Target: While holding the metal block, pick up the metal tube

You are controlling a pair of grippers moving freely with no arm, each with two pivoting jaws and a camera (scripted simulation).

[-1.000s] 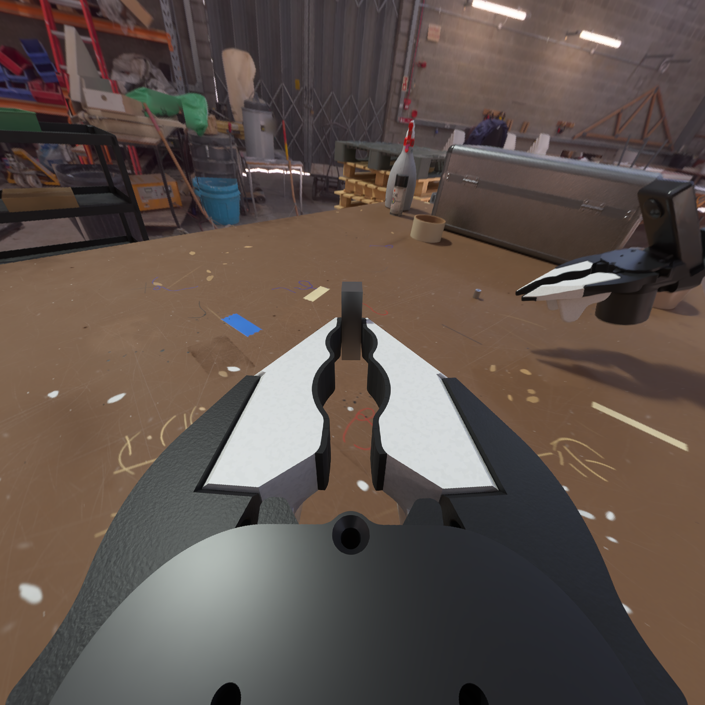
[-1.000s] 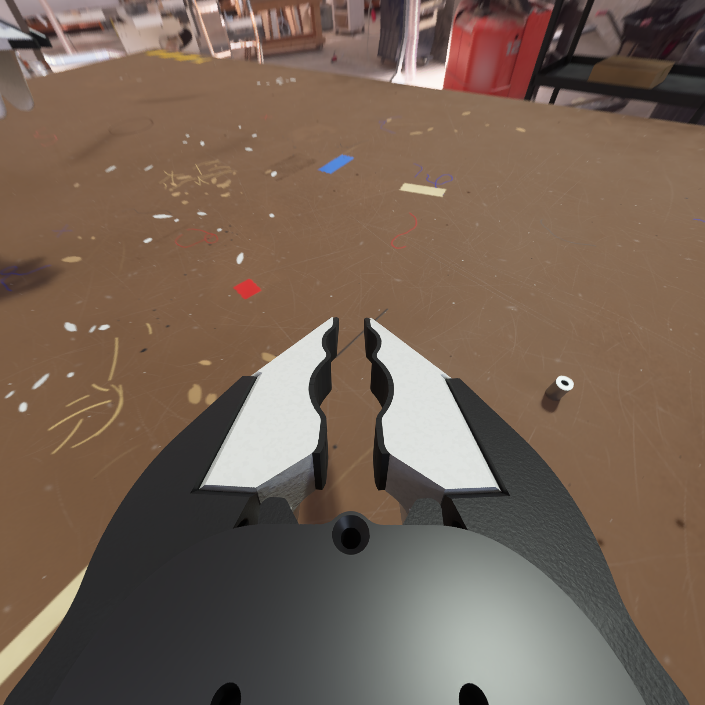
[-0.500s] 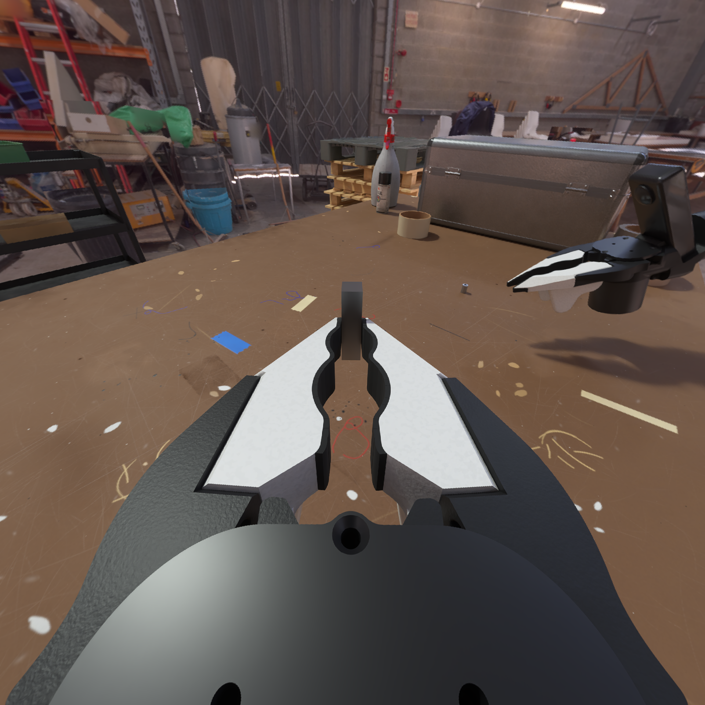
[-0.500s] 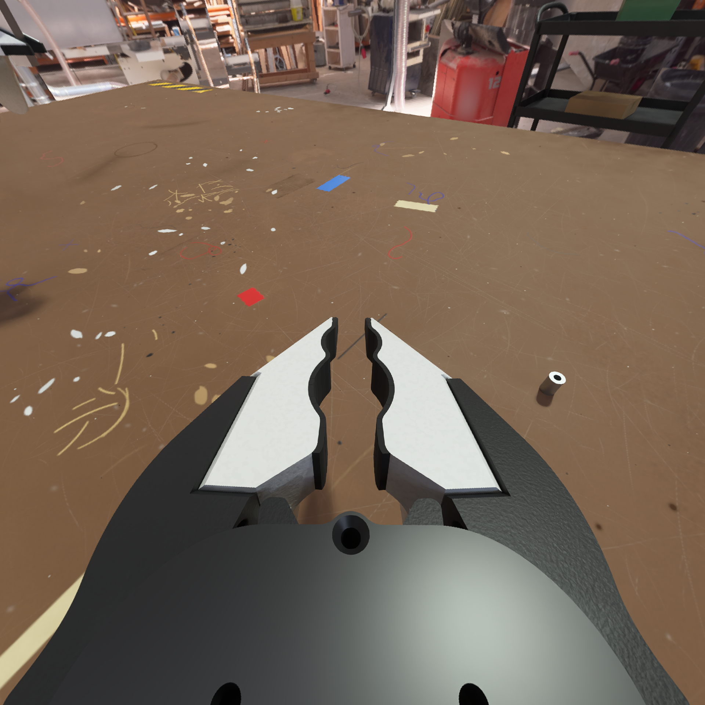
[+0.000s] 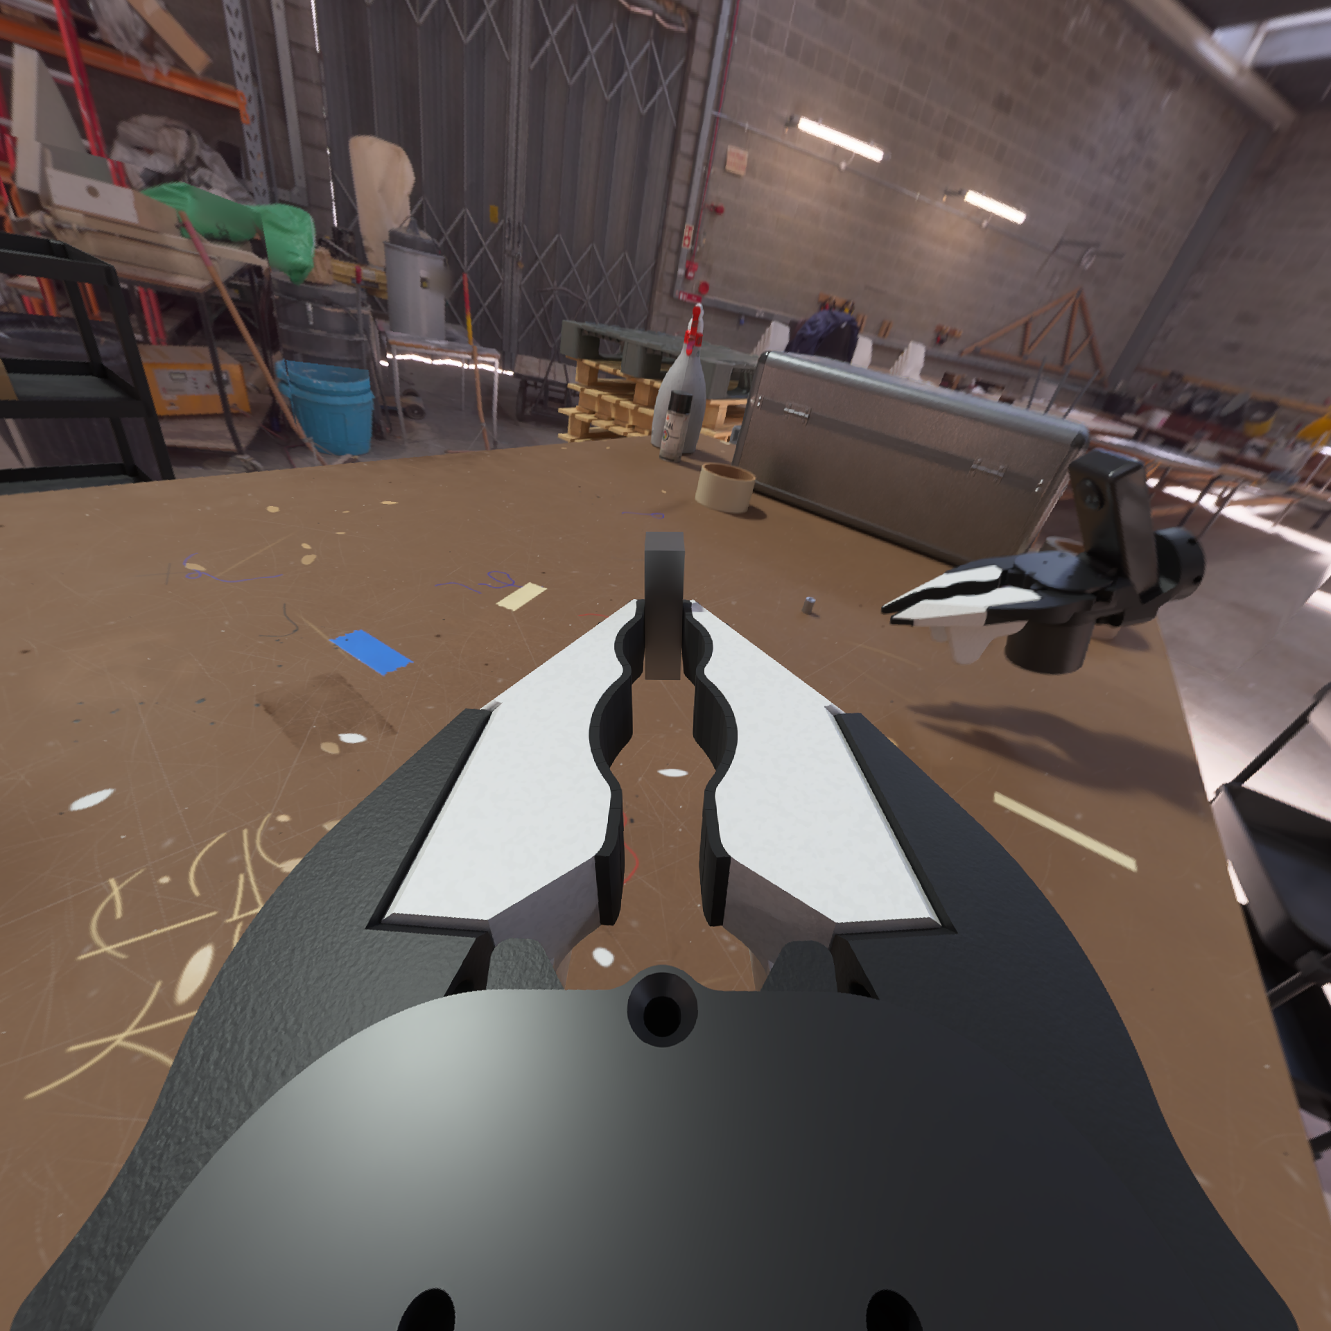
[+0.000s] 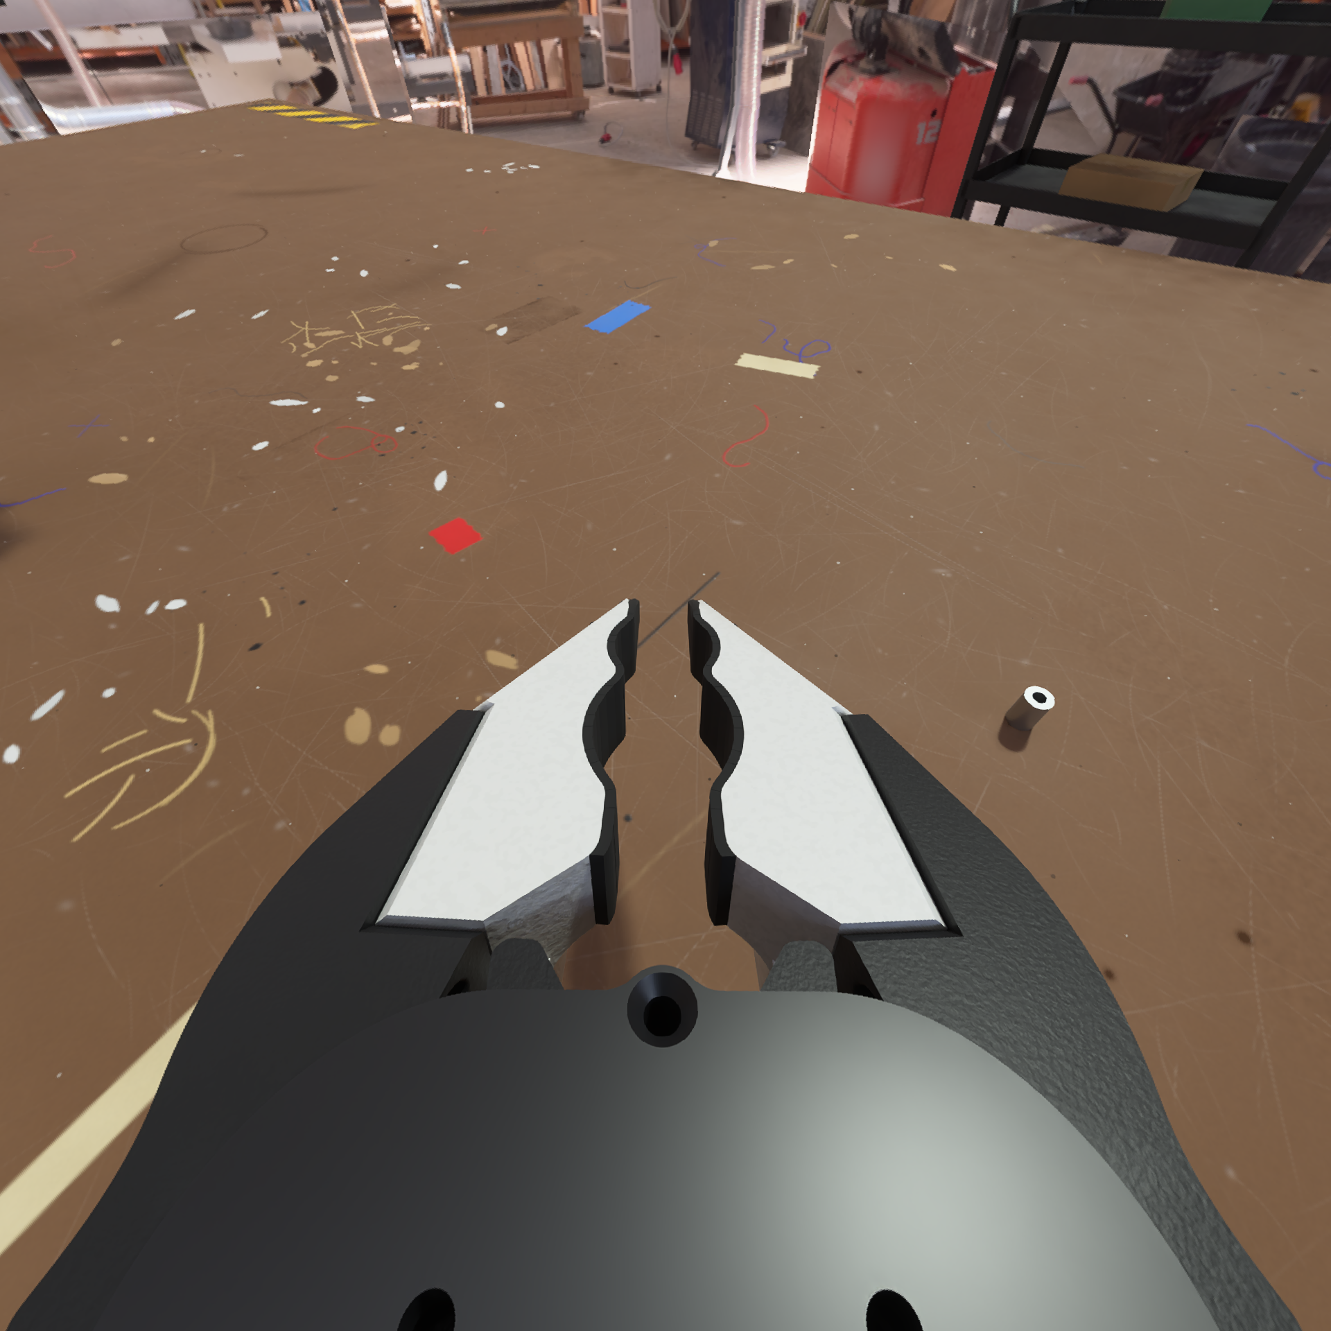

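L gripper clamped on metal block, block upright between tips, above table. R gripper empty, jaws slightly apart, off the surface. Metal tube standing on table, off to R gripper's right

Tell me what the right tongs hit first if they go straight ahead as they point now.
Likely only the bare brown table: the right tongs tilt down toward it, nothing standing ahead. The metal tube stands off to their right, outside that line. Depth is uncertain.
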